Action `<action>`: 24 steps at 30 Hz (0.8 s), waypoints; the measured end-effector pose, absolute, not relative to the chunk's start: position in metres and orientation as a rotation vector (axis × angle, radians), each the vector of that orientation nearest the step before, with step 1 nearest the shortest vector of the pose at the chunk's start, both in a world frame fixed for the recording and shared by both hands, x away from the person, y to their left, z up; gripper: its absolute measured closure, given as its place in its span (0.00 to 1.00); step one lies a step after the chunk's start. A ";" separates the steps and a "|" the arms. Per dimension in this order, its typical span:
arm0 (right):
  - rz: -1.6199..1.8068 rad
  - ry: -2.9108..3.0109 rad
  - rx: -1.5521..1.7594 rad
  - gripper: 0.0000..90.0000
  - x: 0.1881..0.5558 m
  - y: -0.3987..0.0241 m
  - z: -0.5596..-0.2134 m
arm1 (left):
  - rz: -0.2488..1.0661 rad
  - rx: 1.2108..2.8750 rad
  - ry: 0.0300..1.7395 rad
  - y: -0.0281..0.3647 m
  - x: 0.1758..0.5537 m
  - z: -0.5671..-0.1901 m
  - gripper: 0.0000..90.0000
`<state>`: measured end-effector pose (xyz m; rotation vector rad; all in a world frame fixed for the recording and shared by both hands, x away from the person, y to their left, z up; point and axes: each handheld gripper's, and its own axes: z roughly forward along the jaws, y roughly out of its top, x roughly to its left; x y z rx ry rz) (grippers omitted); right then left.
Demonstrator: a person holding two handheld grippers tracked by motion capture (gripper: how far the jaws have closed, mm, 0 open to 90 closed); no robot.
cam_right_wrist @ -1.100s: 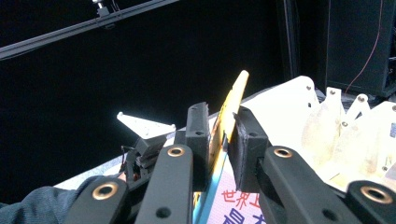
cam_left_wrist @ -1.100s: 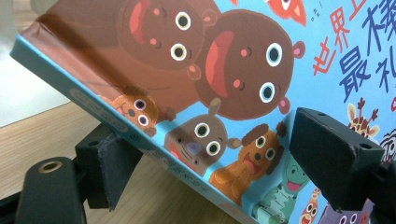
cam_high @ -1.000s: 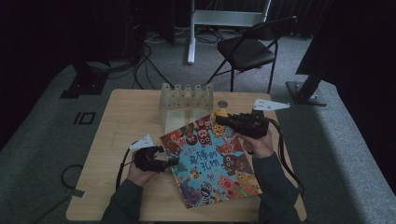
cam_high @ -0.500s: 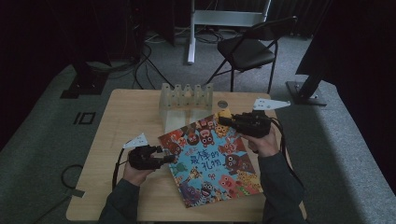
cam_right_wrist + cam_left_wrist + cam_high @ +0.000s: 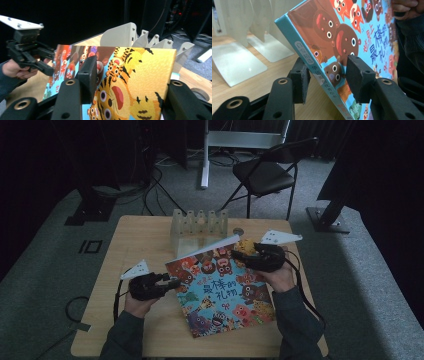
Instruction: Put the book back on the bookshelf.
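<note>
A picture book [image 5: 222, 292] with a bright animal cover lies on the wooden table [image 5: 140, 235], its far edge raised so the white page edge shows. My left gripper [image 5: 172, 282] is at the book's left side. In the left gripper view its jaws stand open astride the spine of the tilted book [image 5: 342, 37], one jaw behind and one in front of the cover. My right gripper [image 5: 239, 252] is at the far right corner. In its own view its jaws are wide open around the tiger corner of the book [image 5: 140, 75]. The left gripper [image 5: 47, 68] shows beyond.
A white rack of upright dividers [image 5: 199, 222] stands just behind the book, close to its raised edge. A small round disc [image 5: 238, 231] lies right of the rack. A black folding chair [image 5: 265, 175] stands beyond the table.
The far edge of the book has risen off the table at the right gripper's corner. The left gripper has moved in onto the spine edge.
</note>
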<state>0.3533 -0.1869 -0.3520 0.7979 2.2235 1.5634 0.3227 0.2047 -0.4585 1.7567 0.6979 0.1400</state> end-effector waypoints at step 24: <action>1.527 2.180 0.783 0.44 0.348 -0.193 -0.359 | 0.354 1.781 0.583 0.212 0.301 -0.415 0.77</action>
